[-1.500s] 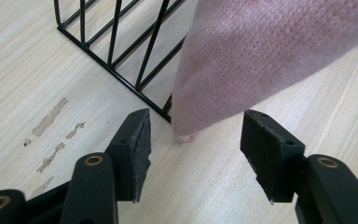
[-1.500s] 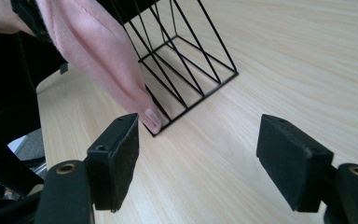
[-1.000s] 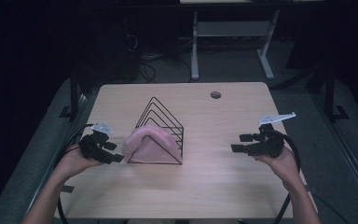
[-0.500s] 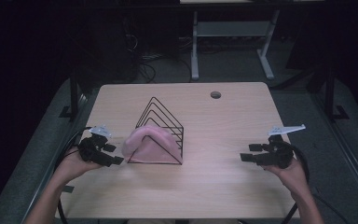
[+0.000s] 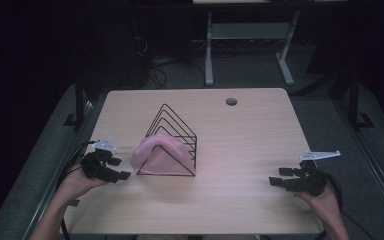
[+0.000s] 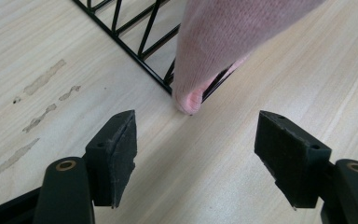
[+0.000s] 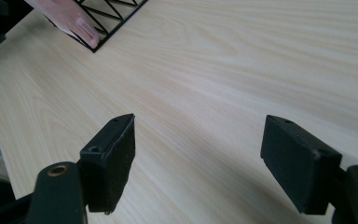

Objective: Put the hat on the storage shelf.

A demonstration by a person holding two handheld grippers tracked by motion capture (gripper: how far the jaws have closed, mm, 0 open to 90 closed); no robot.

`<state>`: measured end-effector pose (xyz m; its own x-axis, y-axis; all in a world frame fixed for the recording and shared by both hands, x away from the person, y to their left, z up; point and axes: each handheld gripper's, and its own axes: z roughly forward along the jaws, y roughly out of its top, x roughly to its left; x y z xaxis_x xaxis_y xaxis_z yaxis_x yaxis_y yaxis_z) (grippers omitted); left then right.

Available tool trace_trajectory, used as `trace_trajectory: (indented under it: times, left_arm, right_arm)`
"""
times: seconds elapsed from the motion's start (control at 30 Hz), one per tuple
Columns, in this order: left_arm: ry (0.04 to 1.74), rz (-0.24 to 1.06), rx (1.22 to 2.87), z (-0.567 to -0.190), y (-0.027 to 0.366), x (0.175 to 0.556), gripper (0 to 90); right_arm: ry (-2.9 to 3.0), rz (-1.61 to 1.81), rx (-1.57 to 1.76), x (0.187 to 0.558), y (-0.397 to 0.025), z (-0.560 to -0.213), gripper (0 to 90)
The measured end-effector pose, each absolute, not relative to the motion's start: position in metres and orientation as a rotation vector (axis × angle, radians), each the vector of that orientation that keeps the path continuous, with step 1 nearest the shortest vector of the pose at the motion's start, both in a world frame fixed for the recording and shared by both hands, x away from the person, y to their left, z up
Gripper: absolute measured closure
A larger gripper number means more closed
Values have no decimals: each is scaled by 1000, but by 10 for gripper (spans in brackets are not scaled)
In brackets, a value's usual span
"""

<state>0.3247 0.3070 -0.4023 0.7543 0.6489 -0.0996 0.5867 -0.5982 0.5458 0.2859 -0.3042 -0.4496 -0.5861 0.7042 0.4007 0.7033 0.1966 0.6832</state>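
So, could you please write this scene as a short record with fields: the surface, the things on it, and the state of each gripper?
surface: light wooden table with a round hole near its far edge
rack: black wire rack, upright
cloth: pink cloth draped over the rack's near-left part, one end hanging to the tabletop
left gripper: open, beside the cloth, not touching it
right gripper: open, holding nothing, over bare table near the right edge

Bare table (image 5: 245, 150) right of wire rack (image 5: 172, 137), pink cloth (image 5: 155, 152)
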Motion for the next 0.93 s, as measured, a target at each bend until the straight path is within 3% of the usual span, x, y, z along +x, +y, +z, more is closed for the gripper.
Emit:
trace_trajectory:
  times: [0.93]
  left_arm:
    - [1015,224,2268,-433,310,298,285]
  right_arm:
    - [2365,1343,1422,236,-308,-465,225]
